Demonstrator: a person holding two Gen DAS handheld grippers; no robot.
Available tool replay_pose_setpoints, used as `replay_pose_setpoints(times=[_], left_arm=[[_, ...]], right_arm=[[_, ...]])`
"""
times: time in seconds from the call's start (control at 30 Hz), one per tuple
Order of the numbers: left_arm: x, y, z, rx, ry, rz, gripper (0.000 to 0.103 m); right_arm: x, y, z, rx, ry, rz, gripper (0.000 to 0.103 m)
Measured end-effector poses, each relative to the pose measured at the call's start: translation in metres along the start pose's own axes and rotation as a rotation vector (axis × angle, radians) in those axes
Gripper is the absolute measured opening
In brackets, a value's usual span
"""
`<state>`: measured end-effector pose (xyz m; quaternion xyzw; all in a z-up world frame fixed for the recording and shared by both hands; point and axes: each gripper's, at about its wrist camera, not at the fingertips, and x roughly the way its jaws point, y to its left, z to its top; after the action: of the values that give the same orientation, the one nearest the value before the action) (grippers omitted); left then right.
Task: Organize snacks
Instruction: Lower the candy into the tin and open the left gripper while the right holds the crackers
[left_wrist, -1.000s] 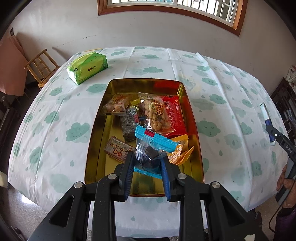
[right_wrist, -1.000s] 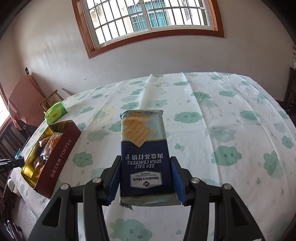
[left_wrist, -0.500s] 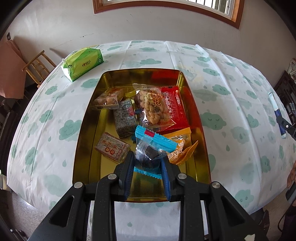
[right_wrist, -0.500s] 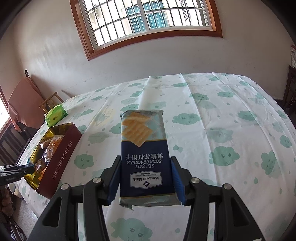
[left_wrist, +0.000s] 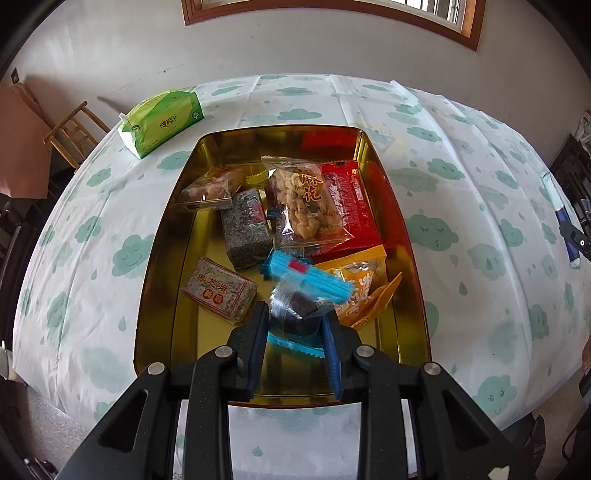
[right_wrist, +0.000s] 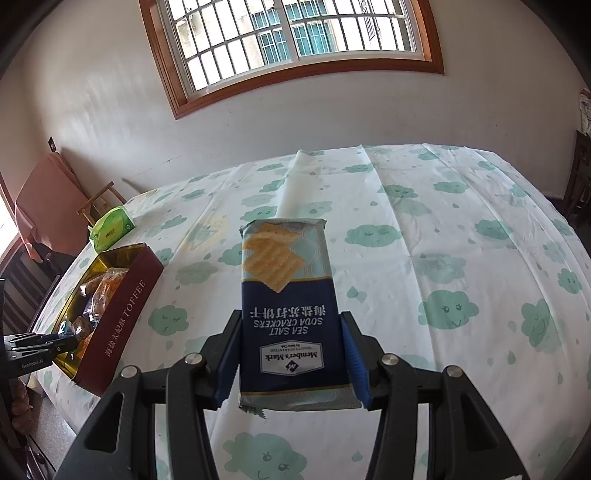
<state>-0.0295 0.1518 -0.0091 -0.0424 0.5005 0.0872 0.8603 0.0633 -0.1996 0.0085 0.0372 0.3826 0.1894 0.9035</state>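
Note:
My left gripper (left_wrist: 294, 325) hangs over the near end of the gold toffee tin (left_wrist: 162, 258); its jaws stand wider than before around a blue-wrapped dark snack (left_wrist: 303, 291), which looks motion-blurred and loose. The tin holds several wrapped snacks, among them a clear bag of fried twists (left_wrist: 304, 201) and a sesame bar (left_wrist: 218, 291). My right gripper (right_wrist: 291, 354) is shut on a navy sea salt soda cracker pack (right_wrist: 288, 306), held above the cloud-print tablecloth (right_wrist: 443, 258). The tin (right_wrist: 122, 310) sits far left in the right wrist view.
A green tissue pack (left_wrist: 162, 120) lies on the table beyond the tin, also seen in the right wrist view (right_wrist: 110, 230). A wooden chair (left_wrist: 72, 129) stands off the table's far left corner. The wall and window are behind.
My left gripper moved forward over the tin and its jaws widened; the blue snack now blurs between them. My right gripper holds the cracker pack as before, slightly shifted.

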Motion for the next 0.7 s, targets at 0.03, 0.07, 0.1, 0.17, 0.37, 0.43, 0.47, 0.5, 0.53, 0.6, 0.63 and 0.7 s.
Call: replay_pose_setpoints(times=[0.03,0.07,0.1,0.17,0.37,0.43,0.47,0.5,0.53,0.6,0.63,0.7], left_arm=[[0.000,0.000,0.000,0.002,0.001,0.004,0.026],[0.001,-0.001,0.000,0.004,0.000,0.006,0.026],[0.001,-0.001,-0.001,0.004,-0.002,0.007,0.026],[0.001,-0.001,-0.001,0.004,-0.005,0.011,0.026],[0.000,0.001,-0.001,0.003,-0.010,0.018,0.028],[-0.002,0.002,0.000,0.000,-0.013,0.018,0.029],[-0.003,0.002,0.000,-0.001,-0.016,0.020,0.030],[-0.004,0.003,0.000,-0.003,-0.020,0.020,0.030],[-0.005,0.003,0.000,-0.003,-0.023,0.021,0.030],[-0.007,0.003,0.000,-0.003,-0.031,0.029,0.032],[-0.009,0.003,0.000,-0.003,-0.035,0.032,0.032],[-0.011,0.002,0.000,-0.001,-0.044,0.037,0.034]], right_arm=[[0.000,0.000,0.000,-0.001,0.000,-0.001,0.051],[0.000,0.000,0.000,-0.001,0.000,0.000,0.051],[0.000,0.000,0.000,-0.001,0.001,0.001,0.051],[0.000,0.001,0.000,0.000,0.001,0.000,0.051],[0.000,0.002,0.000,-0.002,0.002,0.000,0.051],[0.000,0.002,0.000,-0.001,0.001,0.000,0.051],[-0.001,0.002,0.000,-0.001,0.000,0.000,0.051],[0.000,0.004,0.000,-0.002,0.000,0.000,0.051],[0.000,0.005,0.000,-0.003,0.000,-0.001,0.051],[0.000,0.005,0.000,-0.003,0.001,0.001,0.051],[-0.001,0.008,0.001,-0.005,0.001,0.000,0.051],[-0.001,0.008,0.001,-0.003,0.001,0.002,0.051]])
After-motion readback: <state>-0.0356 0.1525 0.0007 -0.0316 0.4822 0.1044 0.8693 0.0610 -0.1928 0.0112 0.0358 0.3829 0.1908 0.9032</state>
